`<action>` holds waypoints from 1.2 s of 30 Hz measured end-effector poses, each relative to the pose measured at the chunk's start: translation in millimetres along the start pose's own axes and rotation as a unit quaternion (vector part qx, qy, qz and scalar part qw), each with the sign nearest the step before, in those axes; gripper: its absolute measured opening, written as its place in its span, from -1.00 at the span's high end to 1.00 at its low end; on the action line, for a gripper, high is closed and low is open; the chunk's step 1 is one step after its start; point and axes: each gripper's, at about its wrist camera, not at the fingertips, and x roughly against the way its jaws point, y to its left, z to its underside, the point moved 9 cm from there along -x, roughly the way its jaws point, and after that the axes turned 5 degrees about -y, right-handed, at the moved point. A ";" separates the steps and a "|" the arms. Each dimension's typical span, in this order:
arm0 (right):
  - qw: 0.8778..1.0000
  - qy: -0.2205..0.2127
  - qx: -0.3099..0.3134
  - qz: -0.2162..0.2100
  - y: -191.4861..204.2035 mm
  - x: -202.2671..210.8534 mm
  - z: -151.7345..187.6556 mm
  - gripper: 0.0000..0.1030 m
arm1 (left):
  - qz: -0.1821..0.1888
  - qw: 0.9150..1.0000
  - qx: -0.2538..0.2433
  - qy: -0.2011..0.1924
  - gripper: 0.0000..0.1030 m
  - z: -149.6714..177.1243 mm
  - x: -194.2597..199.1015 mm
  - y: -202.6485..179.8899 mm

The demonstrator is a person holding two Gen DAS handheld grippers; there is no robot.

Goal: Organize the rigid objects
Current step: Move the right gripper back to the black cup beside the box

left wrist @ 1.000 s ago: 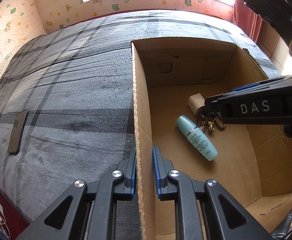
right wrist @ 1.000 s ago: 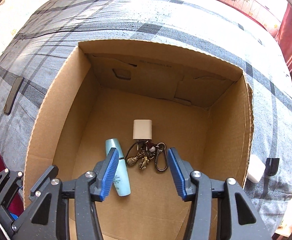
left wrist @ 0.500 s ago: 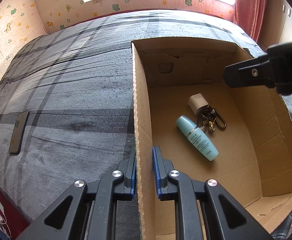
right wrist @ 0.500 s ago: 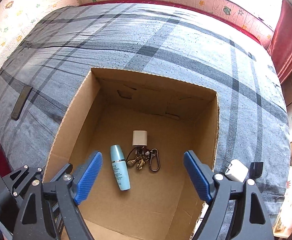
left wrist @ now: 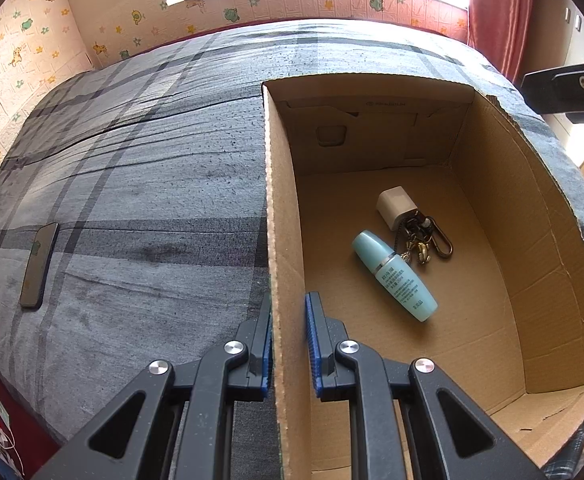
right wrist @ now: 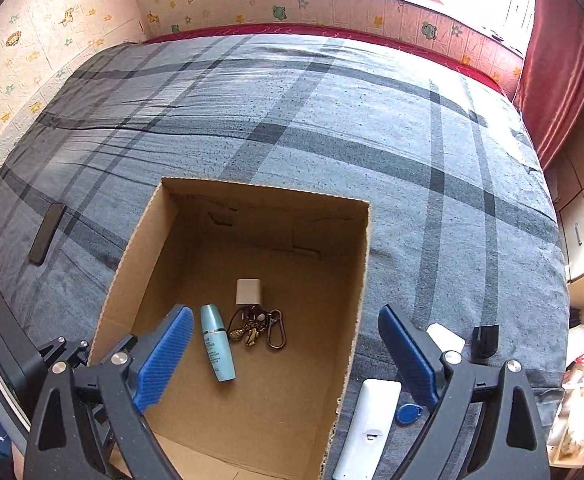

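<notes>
Left gripper (left wrist: 288,340) clamped on the cardboard box (left wrist: 282,216) wall, right gripper (right wrist: 286,356) above the box with jaws opening and nothing between them, teal bottle (right wrist: 217,348), white charger (right wrist: 249,291) and keyring (right wrist: 258,330) lying together on the box floor, keyring at three o'clock of the bottle, white remote (right wrist: 368,428) on the bedspread at four o'clock of the box.

My left gripper (left wrist: 288,344) has black plastic arms with triangle holes and round shiny silver screws. Its fingers (left wrist: 311,340) wear bumpy blue pads. My right gripper (right wrist: 286,354) looks the same: black arms, silver screws, and long blue ribbed pads on its fingers (right wrist: 406,354).
</notes>
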 end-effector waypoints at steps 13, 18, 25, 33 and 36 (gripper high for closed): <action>0.998 -0.002 -0.058 0.038 -90.2 15.9 5.5 -0.91 | 0.000 1.000 0.000 0.000 0.68 0.1 0.5 -0.6; 0.995 0.004 -0.078 0.057 -124.9 14.2 13.7 -0.97 | 0.000 1.000 0.000 0.000 0.68 0.0 0.4 -0.8; 0.992 0.015 -0.089 0.087 -171.9 1.6 29.9 -1.00 | -0.001 1.000 0.000 0.000 0.68 0.4 0.4 -1.3; 0.985 0.036 -0.119 0.118 -223.5 -30.9 55.2 -1.00 | -0.002 1.000 -0.002 0.000 0.68 0.7 0.5 -1.3; 0.982 0.046 -0.136 0.121 -237.5 -45.1 66.9 -1.00 | -0.002 1.000 -0.002 0.000 0.68 0.8 0.5 -1.3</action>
